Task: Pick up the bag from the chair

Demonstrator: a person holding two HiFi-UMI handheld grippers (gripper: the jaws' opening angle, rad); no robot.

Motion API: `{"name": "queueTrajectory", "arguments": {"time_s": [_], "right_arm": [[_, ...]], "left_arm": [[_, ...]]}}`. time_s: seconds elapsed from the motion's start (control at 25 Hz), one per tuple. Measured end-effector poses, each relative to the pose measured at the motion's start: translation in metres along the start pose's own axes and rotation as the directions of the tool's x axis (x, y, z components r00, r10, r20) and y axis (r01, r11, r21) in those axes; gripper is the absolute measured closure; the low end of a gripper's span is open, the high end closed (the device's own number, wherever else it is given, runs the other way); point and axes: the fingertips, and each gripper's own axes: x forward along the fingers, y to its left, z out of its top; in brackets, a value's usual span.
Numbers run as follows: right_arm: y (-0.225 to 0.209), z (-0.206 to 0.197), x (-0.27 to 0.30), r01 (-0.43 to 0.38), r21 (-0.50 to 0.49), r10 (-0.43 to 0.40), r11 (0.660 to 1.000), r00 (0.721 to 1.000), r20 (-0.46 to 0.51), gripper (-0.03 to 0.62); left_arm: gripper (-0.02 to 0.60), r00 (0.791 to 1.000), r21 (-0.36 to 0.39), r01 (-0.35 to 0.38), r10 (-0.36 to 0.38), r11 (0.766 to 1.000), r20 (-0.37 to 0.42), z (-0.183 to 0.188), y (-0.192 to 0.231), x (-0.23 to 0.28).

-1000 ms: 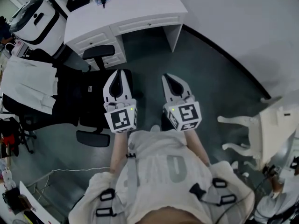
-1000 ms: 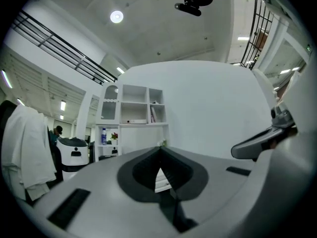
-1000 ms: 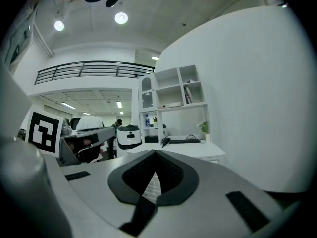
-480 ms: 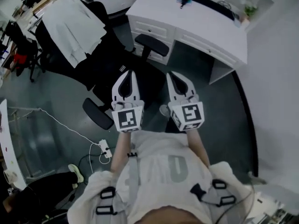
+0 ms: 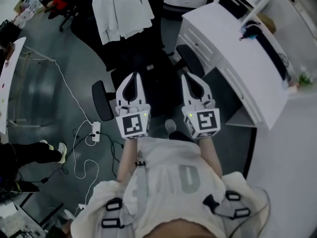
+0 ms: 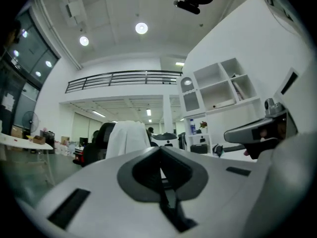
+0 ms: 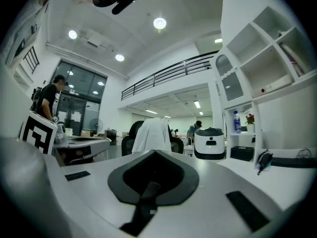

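Left gripper (image 5: pixel 132 78) and right gripper (image 5: pixel 192 81) are held level ahead of the chest. Both pairs of jaws are pressed together and nothing is pinched. The bag cannot be told apart for sure. A dark mass on the seat of the black chair (image 5: pixel 148 66), ahead of the tips, is taken for it. Black on black: a strap may be missed, or seat fabric nipped. If the jaws are not spread first, the bag is only shoved. The armrest (image 5: pixel 101 102) may be bumped and the chair rolled away.

Blk bag (image 5: pixel 148 71) on blk office chair (image 5: pixel 101 100) seat, hard to discern
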Motion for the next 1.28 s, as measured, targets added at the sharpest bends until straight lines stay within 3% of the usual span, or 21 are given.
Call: {"name": "queueTrajectory", "arguments": {"time_s": [0.16,0.44,0.6,0.84,1.08,1.28], "right_arm": [[-0.013,-0.002,0.018,-0.123,0.007,0.123,0.992,0.992,-0.007,0.588],[-0.035,-0.004,0.036,-0.203,0.017,0.203,0.979,0.979,0.01,0.588],[-0.03,0.001,0.042,-0.225,-0.003,0.225,0.974,0.973,0.052,0.588],[-0.021,0.006,0.052,-0.208,-0.001,0.207,0.978,0.976,0.067,0.588],[-0.017,0.0,0.055,-0.188,0.018,0.187,0.982,0.981,0.046,0.588],[-0.013,0.002,0.059,-0.193,0.02,0.192,0.981,0.98,0.053,0.588]], "left_arm": [[0.575,0.99,0.013,-0.138,0.138,0.99,-0.022,-0.004,0.003,0.003],[0.575,0.968,0.016,-0.246,0.247,0.969,-0.036,-0.001,-0.002,0.001],[0.575,0.96,0.073,-0.276,0.279,0.958,-0.035,-0.002,0.013,-0.012],[0.575,0.947,0.037,-0.32,0.321,0.947,-0.024,0.007,0.035,-0.016],[0.575,0.953,0.077,-0.301,0.301,0.95,0.013,0.007,0.041,-0.02],[0.574,0.953,0.041,-0.302,0.302,0.952,0.013,0.01,0.047,-0.018]]}}
